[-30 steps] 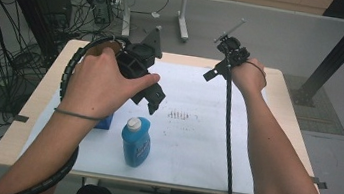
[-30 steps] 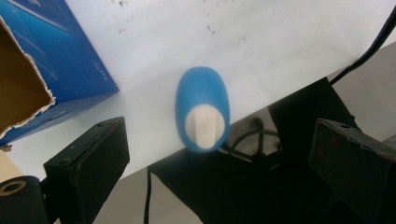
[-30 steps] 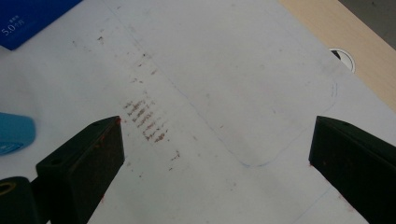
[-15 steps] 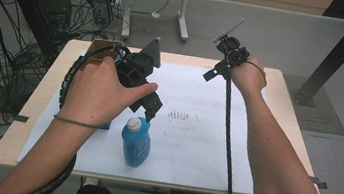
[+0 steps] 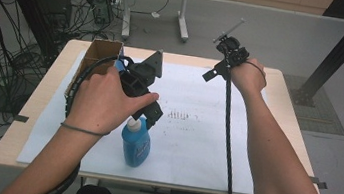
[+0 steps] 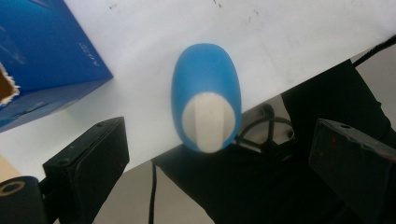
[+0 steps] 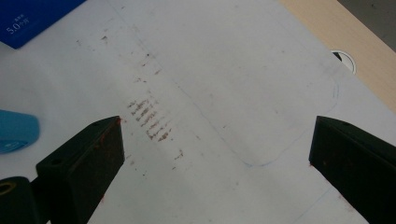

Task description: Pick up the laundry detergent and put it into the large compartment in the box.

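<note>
A blue bottle with a white cap stands upright on the white paper near the table's front edge. My left gripper hangs just above its cap, pointing down. In the left gripper view the bottle shows from above, its cap between and beyond the jaws. The left gripper is open wide with nothing held. My right gripper is held up over the far right of the paper. It stands open above faint brown marks on the sheet, and the bottle's edge lies off to its left.
An open cardboard box stands at the table's far left, with a blue box beside it. White paper covers most of the wooden table. A cable hole sits in the tabletop. Cables and desk legs crowd the floor behind.
My left hand has brought its gripper nearer and lower, down over the bottle's cap. The right gripper and the bottle have stayed where they were.
</note>
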A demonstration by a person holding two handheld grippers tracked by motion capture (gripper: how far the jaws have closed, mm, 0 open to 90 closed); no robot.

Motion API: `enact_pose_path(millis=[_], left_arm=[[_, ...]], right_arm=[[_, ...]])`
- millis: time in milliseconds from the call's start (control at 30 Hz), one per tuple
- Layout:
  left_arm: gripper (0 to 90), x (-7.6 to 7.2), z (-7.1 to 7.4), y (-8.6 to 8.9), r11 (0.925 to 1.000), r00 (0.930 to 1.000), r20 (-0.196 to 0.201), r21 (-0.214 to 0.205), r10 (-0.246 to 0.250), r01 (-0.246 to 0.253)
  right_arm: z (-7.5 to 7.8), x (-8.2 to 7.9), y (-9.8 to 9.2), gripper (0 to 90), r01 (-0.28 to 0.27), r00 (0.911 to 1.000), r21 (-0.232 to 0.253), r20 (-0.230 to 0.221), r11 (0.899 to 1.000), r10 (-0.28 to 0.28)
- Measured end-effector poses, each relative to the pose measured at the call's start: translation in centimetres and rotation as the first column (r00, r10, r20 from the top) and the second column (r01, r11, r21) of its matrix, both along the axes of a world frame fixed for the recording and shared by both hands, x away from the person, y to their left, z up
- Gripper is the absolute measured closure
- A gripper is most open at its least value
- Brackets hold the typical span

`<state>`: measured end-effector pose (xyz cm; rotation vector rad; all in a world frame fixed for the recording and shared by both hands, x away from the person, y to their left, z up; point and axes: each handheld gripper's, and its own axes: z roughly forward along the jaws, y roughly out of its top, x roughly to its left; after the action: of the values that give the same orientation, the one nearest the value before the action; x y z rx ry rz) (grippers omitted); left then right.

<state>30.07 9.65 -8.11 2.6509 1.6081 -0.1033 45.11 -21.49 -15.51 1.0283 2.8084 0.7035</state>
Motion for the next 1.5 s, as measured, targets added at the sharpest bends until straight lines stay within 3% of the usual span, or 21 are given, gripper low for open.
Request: enact_pose_path(millis=[867, 1100, 1500], left_arm=[[4.9, 0.6, -4.2, -0.5, 0.9997, 0.9998, -0.019, 0.026, -0.001, 0.002], [5.0, 0.6, -4.9, -0.9, 0.9992, 0.9999, -0.014, 0.04, -0.005, 0.005], [4.9, 0.6, -5.8, -1.0, 0.9995, 0.9995, -0.03, 0.03, -0.011, 0.012]], right_arm=[[-0.2, 0.0, -0.1, 3.3, -0.007, 1.0, 0.002, -0.002, 1.0, 0.007], [-0.2, -0.1, 0.0, 3.3, -0.01, 0.9999, -0.001, -0.004, 1.0, 0.01], [-0.3, -0.1, 0.0, 3.3, -0.005, 1.0, -0.004, -0.008, 1.0, 0.005]])
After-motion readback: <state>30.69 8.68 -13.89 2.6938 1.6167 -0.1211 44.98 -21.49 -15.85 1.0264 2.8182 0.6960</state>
